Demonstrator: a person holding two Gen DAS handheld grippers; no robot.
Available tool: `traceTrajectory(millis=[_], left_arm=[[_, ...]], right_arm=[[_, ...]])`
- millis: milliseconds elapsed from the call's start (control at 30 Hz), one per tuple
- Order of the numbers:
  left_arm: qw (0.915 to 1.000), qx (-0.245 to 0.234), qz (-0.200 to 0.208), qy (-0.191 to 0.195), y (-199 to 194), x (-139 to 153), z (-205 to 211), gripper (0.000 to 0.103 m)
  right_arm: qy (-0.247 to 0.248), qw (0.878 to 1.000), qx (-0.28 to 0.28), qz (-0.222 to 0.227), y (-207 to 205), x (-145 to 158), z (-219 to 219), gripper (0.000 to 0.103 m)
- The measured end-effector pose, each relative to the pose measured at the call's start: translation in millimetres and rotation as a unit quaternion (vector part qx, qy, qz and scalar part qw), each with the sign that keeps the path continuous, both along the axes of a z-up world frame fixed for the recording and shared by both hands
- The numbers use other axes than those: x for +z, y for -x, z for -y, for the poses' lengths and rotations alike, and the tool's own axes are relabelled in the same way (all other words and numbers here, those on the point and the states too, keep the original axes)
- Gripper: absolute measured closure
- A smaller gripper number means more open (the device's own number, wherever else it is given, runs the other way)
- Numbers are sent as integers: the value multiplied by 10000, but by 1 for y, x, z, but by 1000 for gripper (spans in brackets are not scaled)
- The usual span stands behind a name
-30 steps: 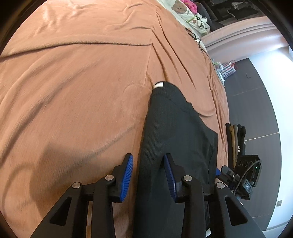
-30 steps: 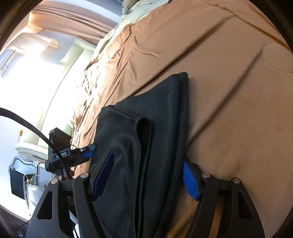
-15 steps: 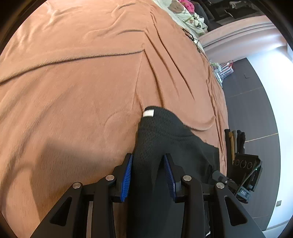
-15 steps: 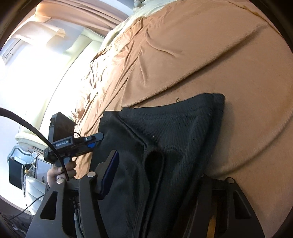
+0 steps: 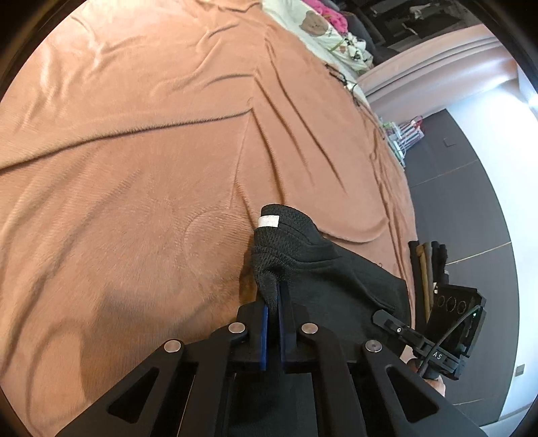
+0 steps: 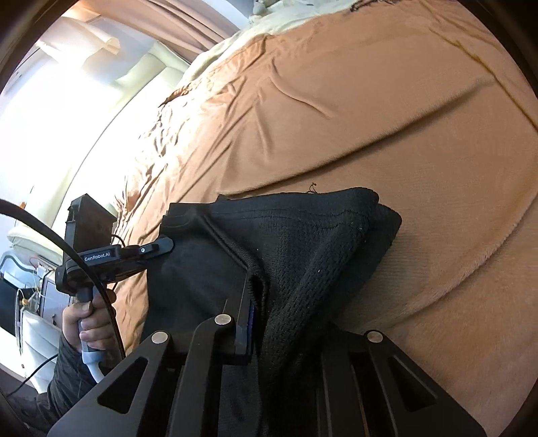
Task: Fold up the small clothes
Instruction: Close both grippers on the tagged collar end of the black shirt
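A black knit garment (image 5: pixel 322 272) lies on the brown bed blanket (image 5: pixel 134 168), with a small white label (image 5: pixel 269 221) at its far folded end. My left gripper (image 5: pixel 273 302) is shut on the garment's near edge, which bunches up between the blue pads. In the right wrist view the same garment (image 6: pixel 302 242) is folded in layers, and my right gripper (image 6: pixel 259 316) is shut on its near edge. The right finger of that gripper is hidden under the cloth. Each gripper shows in the other's view, held by a hand (image 6: pixel 90 319).
The blanket (image 6: pixel 370 117) is wrinkled and stretches far ahead. A pale patterned cloth (image 5: pixel 322 30) lies at the far end of the bed. The bed's edge and dark floor (image 5: pixel 470 208) are at the right. Bright window and curtains (image 6: pixel 84 67) are at the left.
Both grippers have closed on the garment's near edge. The garment has been drawn toward me and bunched, so its far end now lies closer.
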State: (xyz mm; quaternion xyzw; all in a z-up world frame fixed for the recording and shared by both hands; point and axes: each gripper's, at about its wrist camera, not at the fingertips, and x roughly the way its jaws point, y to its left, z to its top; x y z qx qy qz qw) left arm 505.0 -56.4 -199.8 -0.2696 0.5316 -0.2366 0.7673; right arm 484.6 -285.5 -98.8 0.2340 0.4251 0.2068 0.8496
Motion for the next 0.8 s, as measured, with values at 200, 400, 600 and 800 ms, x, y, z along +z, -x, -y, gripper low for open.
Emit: traceTrajectory(millis=[200, 400, 600, 800], left_arm=[[9996, 84, 268, 81, 21, 26, -11, 99], [9982, 168, 549, 150, 47, 53, -22, 99], [9958, 258, 850, 217, 77, 79, -36, 99], [9918, 352, 1193, 285, 113, 109, -52, 99]], right_arm=[[159, 9991, 104, 384, 22, 23, -19, 95], [271, 9971, 141, 701, 54, 45, -38, 95], [401, 9934, 229, 1052, 92, 65, -52, 95], [471, 9888, 324, 1382, 135, 82, -56, 96]])
